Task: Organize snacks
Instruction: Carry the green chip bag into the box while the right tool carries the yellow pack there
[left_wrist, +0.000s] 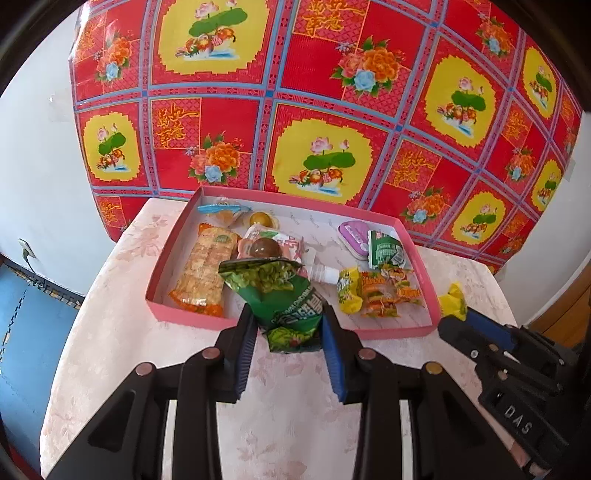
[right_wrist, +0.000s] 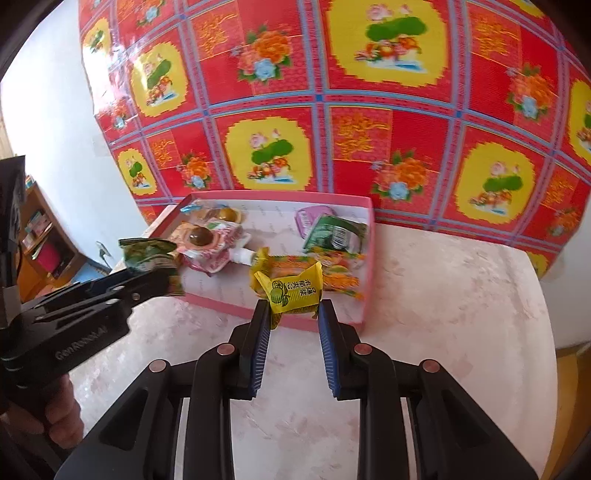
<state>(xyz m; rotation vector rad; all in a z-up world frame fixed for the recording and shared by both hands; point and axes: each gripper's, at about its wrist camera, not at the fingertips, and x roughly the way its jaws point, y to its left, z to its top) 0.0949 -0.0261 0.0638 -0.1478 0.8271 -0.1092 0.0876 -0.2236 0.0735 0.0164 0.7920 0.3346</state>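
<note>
A pink shallow box (left_wrist: 192, 321) sits on the table and holds several snacks. My left gripper (left_wrist: 290, 325) is shut on a green snack bag (left_wrist: 284, 299) held above the box's near edge; the bag also shows in the right wrist view (right_wrist: 151, 258). My right gripper (right_wrist: 293, 314) is shut on a yellow wrapped candy (right_wrist: 295, 291), held over the box's near edge (right_wrist: 221, 306); the candy also shows at the right in the left wrist view (left_wrist: 453, 301).
In the box lie an orange cracker pack (left_wrist: 208, 273), a brown ball snack (left_wrist: 264, 247), a purple tin (left_wrist: 352, 236), a small green packet (left_wrist: 386, 253) and yellow-orange candy packs (left_wrist: 380, 291). A red floral cloth (left_wrist: 314, 92) hangs behind the pale table (left_wrist: 110, 332).
</note>
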